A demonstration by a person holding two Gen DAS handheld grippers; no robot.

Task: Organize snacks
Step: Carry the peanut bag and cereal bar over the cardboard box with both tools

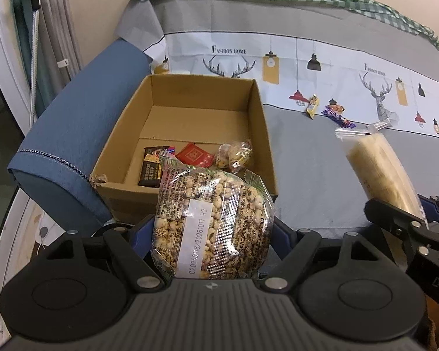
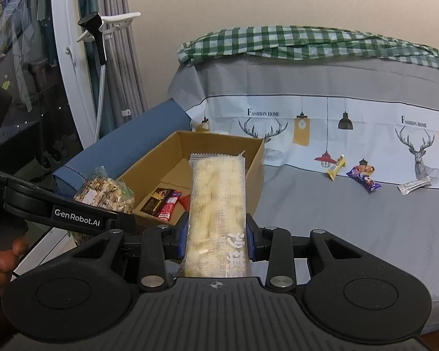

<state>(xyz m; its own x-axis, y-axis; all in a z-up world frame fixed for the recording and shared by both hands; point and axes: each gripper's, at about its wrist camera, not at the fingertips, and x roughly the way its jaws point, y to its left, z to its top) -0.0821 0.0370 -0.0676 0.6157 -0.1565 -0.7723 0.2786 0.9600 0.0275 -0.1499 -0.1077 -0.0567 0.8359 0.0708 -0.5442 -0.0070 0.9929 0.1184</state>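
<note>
My left gripper [image 1: 212, 231] is shut on a clear bag of puffed grain snack [image 1: 210, 222], held just in front of the near wall of an open cardboard box [image 1: 123, 134]. Inside the box lie a dark bar [image 1: 151, 169], a red packet [image 1: 194, 155] and a small clear candy bag [image 1: 234, 153]. My right gripper [image 2: 218, 239] is shut on a long pale wafer pack [image 2: 216, 204], its far end over the box [image 2: 257, 158]. That pack [image 1: 380, 169] also shows at the right of the left wrist view. Loose snacks lie on the sofa seat: a yellow one [image 2: 336, 167], a purple one [image 2: 364, 177], a silver one [image 2: 414, 186].
The box stands on a sofa under a grey printed cover [image 2: 336, 219], beside a blue armrest [image 1: 73, 134]. A green checked cloth [image 2: 307, 41] lies along the backrest. Curtains, a white pole [image 2: 101, 87] and a window stand at the left. A hand [image 2: 0, 263] holds the left gripper.
</note>
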